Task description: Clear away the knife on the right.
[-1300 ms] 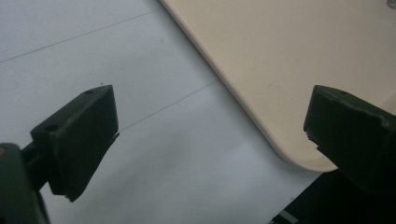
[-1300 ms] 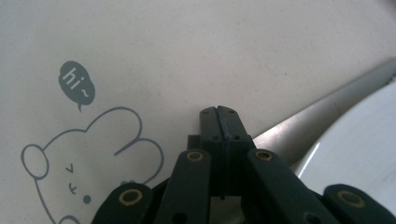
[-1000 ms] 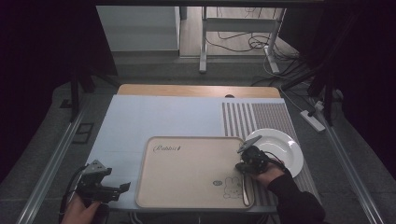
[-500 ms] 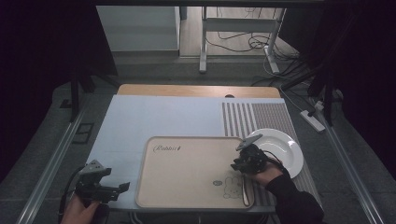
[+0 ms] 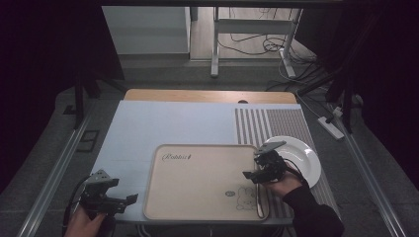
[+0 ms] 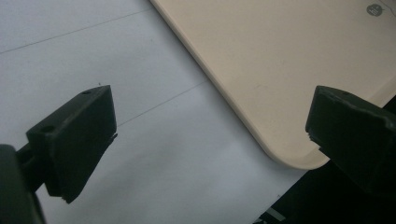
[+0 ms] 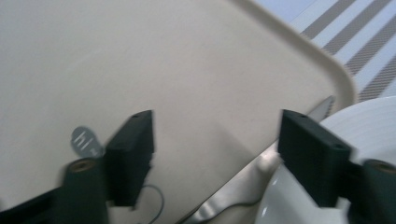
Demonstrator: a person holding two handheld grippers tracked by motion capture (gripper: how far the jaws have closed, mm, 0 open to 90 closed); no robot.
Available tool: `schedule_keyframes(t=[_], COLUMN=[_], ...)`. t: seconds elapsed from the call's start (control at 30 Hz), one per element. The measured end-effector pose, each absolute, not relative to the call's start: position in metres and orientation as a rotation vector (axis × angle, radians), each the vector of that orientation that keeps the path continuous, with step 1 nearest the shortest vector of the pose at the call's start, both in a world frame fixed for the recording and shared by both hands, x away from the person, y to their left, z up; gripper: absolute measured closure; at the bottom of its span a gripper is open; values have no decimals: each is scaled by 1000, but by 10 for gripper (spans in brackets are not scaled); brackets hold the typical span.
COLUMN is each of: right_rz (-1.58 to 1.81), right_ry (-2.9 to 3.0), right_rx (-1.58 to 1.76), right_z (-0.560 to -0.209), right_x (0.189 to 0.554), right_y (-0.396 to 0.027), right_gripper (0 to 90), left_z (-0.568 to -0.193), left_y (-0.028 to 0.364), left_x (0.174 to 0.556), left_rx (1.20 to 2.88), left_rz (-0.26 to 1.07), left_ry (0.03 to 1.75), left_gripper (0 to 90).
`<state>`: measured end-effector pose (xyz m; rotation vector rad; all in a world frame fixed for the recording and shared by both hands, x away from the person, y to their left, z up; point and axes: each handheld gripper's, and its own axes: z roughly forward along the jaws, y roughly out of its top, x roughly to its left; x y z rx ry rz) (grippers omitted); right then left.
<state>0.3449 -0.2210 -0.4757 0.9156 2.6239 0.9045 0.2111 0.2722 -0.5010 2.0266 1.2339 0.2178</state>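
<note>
A beige tray with a rabbit drawing lies on the table near the front. A metal knife rests along its right rim, and in the right gripper view the knife runs below the jaws. A white plate sits just right of the tray. My right gripper hovers over the tray's right edge; its jaws have just been opening and stand open, gripping nothing. My left gripper is held at the table's front left, open over the tray's near corner, with nothing between its jaws.
A pale blue mat covers the table, with a striped section at the right. A wooden strip runs along the far edge. Behind the table are metal legs and cables on the floor.
The right gripper's jaws have spread apart above the knife and tray rim, and the hand shifted only slightly. The left gripper has stayed where it was.
</note>
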Motion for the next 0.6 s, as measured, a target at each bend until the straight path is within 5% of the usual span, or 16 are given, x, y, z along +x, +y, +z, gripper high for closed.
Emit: schedule_keyframes(t=[0.23,0.6], right_rz=[921,914], right_ry=[2567,2552], right_rx=[927,981], right_z=[-476,-482], right_x=[343,343], right_y=[-224,-235], right_gripper=[109,20], left_z=[-500,-499], left_y=[274,274], left_x=[210,208], left_rx=[2007,2009], left_rz=[227,273], left_ry=[1231,1221], left_gripper=[10,0])
